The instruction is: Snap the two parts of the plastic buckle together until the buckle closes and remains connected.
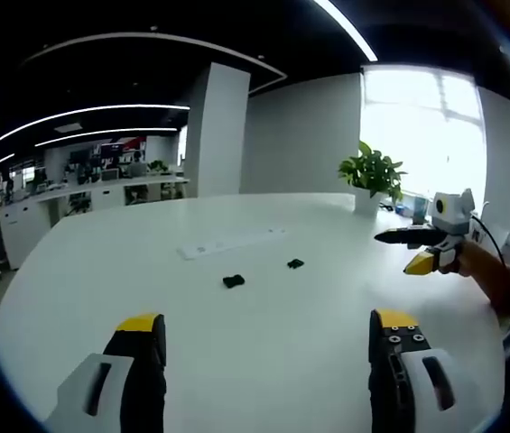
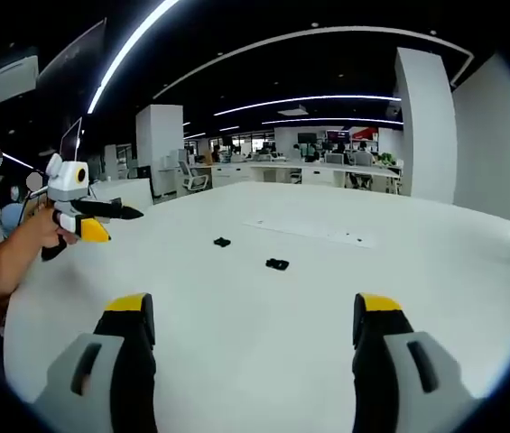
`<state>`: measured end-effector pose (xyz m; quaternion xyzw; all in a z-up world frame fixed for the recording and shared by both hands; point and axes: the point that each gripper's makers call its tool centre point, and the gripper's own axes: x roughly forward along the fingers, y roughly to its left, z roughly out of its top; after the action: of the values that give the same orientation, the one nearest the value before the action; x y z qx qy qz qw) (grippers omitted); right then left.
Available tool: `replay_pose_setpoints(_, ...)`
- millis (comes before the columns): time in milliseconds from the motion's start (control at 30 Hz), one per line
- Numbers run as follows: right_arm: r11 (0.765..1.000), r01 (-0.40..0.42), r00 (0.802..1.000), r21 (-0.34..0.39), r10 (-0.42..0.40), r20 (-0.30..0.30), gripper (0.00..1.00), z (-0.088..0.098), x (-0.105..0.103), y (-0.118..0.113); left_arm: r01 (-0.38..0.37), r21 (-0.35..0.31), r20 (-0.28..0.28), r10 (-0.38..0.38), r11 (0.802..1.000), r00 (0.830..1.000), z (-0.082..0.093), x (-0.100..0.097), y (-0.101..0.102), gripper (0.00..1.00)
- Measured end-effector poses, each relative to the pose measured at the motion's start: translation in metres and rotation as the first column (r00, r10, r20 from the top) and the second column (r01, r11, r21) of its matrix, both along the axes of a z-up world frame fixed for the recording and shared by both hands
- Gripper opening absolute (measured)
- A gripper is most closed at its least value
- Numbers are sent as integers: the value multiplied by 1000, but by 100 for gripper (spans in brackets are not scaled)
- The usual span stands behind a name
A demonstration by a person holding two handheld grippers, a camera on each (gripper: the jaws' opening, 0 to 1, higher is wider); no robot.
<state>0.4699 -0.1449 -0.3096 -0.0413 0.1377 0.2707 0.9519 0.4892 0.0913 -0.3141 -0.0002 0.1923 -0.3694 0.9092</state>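
Observation:
Two small black buckle parts lie apart on the white table [image 1: 264, 225]: one part [image 1: 233, 280] nearer me and another part [image 1: 295, 264] to its right in the left gripper view. In the right gripper view they are a near part [image 2: 277, 264] and a farther part [image 2: 222, 242]. My left gripper [image 1: 268, 329] is open and holds nothing, well short of them. My right gripper [image 2: 255, 311] is also open and holds nothing. Each gripper shows in the other's view, held in a hand above the table: the right gripper [image 1: 392, 253] and the left gripper [image 2: 125, 225].
A flat white strip [image 1: 232, 242] lies on the table beyond the parts, also seen as the strip [image 2: 313, 230]. A potted plant [image 1: 372, 171] stands at the far table edge by the window. Office desks and a white column [image 2: 428, 122] stand behind.

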Motion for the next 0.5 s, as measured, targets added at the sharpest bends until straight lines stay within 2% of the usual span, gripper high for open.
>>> replay_pose_setpoints(167,1000,1,1000,-2,-1,-3,92,-3,1,2,2,-17,-5,-2,1000,1000,1,4,-1,95)
replay_pose_setpoints(500,1000,1,1000,-2,-1,-13,92,-9,6,1,-2,1,0,2,1000,1000,1,13,-3,94)
